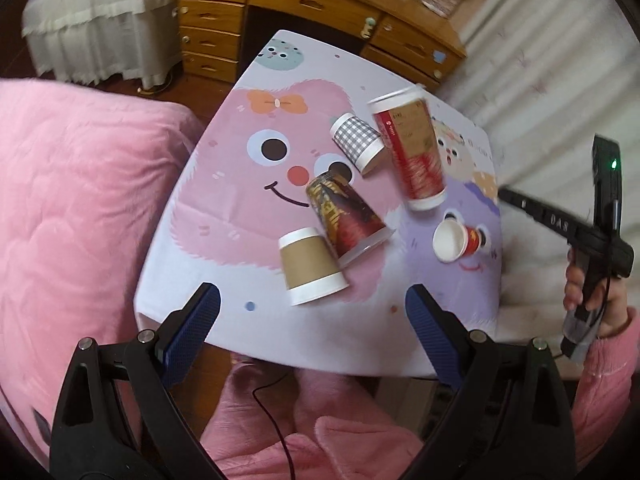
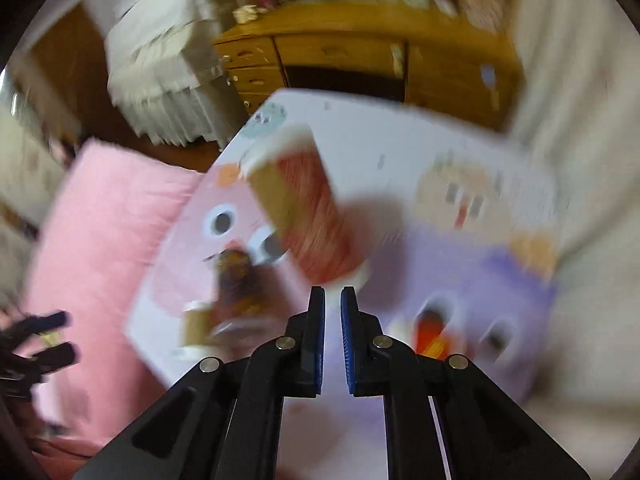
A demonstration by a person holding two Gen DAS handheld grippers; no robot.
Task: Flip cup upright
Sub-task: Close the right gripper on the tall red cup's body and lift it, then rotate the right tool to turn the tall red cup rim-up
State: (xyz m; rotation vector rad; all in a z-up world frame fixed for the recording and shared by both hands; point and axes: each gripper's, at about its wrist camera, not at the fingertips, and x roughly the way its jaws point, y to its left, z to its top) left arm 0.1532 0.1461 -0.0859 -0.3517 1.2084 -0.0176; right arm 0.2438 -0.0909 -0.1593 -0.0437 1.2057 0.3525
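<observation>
Several paper cups sit on a small cartoon-print table [image 1: 224, 216]. A brown cup [image 1: 310, 266] stands upside down near the front. A dark printed cup [image 1: 344, 216] and a grey checked cup [image 1: 358, 140] lean or lie beside it. A tall red cup [image 1: 412, 152] stands tilted; it is blurred in the right wrist view [image 2: 304, 208]. A small red cup [image 1: 456, 242] lies on its side. My left gripper [image 1: 312, 312] is open, above the table's front edge. My right gripper [image 2: 333, 300] is nearly shut and empty, held off the table's right side [image 1: 560, 224].
A pink quilt [image 1: 72, 208] lies left of the table. A wooden desk with drawers [image 1: 288, 12] stands behind it. White cloth [image 1: 552, 72] is to the right. The person's pink-clad legs [image 1: 304, 432] are below the table's front edge.
</observation>
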